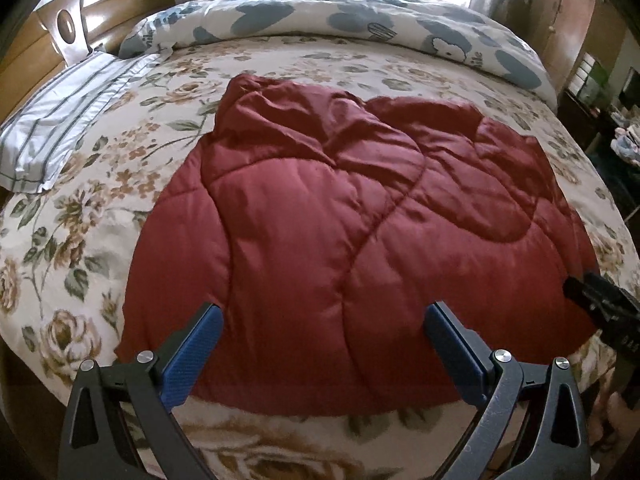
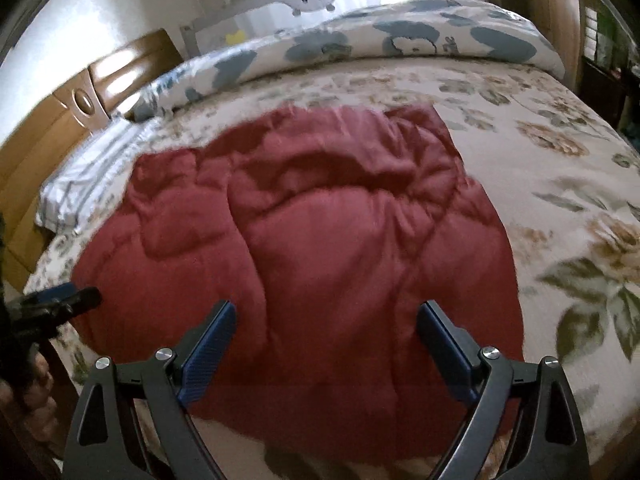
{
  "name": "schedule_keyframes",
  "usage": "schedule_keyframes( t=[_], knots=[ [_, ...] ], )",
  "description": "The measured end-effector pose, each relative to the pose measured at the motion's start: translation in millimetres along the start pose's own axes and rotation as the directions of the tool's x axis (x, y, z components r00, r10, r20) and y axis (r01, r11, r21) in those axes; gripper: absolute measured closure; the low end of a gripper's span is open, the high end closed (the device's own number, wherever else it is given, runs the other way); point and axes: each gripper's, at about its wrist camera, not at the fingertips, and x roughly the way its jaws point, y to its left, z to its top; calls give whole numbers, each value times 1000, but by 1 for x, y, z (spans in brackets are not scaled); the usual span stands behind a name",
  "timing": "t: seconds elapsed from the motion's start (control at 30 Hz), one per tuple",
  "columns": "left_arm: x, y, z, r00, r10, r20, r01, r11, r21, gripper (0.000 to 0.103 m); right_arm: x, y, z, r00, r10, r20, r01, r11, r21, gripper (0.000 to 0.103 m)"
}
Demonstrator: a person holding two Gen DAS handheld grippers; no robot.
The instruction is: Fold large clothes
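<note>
A large dark red quilted garment (image 1: 340,208) lies spread on the floral bedspread (image 1: 72,240), wrinkled near its far end. It also shows in the right wrist view (image 2: 320,232). My left gripper (image 1: 324,312) is open and empty, hovering over the garment's near edge. My right gripper (image 2: 326,312) is open and empty over the garment's near edge too. The right gripper shows at the right edge of the left wrist view (image 1: 600,300). The left gripper shows at the left edge of the right wrist view (image 2: 56,304).
A rolled blue-and-white duvet (image 1: 360,20) lies along the far side of the bed. A striped pillow (image 1: 60,120) sits at the left by the wooden headboard (image 1: 36,48). A wooden wardrobe (image 1: 572,20) and cluttered shelves stand at the right.
</note>
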Motion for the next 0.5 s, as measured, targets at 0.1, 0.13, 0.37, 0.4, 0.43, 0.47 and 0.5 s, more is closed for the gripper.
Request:
schedule_keyframes(
  t=[0.1,0.13,0.37,0.4,0.43,0.47,0.5],
  knots=[
    [-6,0,-5,1000,0,2,0,1000,1,1,-2,4,-11,999,-41,8,41,999,-29,10],
    [-7,0,-7,1000,3,5,-3,1000,0,1,-2,5,-13,998,-54,10,54,998,-36,10],
    [10,4,-13,1000,19,-9,-19,1000,-16,0,4,10,-19,994,-106,19,107,992,-66,6],
    [12,2,-12,1000,25,-5,-25,1000,-13,0,6,10,-19,994,-110,19,111,991,-68,5],
    [14,1,-12,999,34,0,-34,999,-7,0,7,10,-20,994,-112,19,113,991,-66,5],
    [16,-1,-13,999,45,2,-45,999,0,0,7,9,-21,993,-114,20,115,991,-66,5],
    [18,-3,-13,999,54,3,-54,999,6,0,8,9,-22,993,-115,20,116,991,-66,4]
  ],
)
